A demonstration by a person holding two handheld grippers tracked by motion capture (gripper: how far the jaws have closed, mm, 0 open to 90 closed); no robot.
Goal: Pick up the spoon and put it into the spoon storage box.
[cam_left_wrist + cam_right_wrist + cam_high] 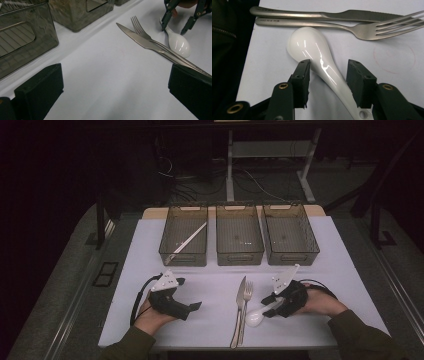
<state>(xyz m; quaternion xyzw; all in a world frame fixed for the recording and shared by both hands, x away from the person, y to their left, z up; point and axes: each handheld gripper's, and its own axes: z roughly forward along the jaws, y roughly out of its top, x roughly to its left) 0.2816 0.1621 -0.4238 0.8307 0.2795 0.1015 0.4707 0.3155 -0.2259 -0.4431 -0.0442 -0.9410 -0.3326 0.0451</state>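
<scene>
With the right gripper [328,75] standing part open astride the handle of the glossy white ceramic soup spoon [313,51], which lies on the white table [387,100] beside a steel fork [352,27], close squarely on the neck before lifting

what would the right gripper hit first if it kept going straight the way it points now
Probably the white spoon, whose handle already lies between the right gripper jaws; beyond its bowl lie the fork and knife.
</scene>
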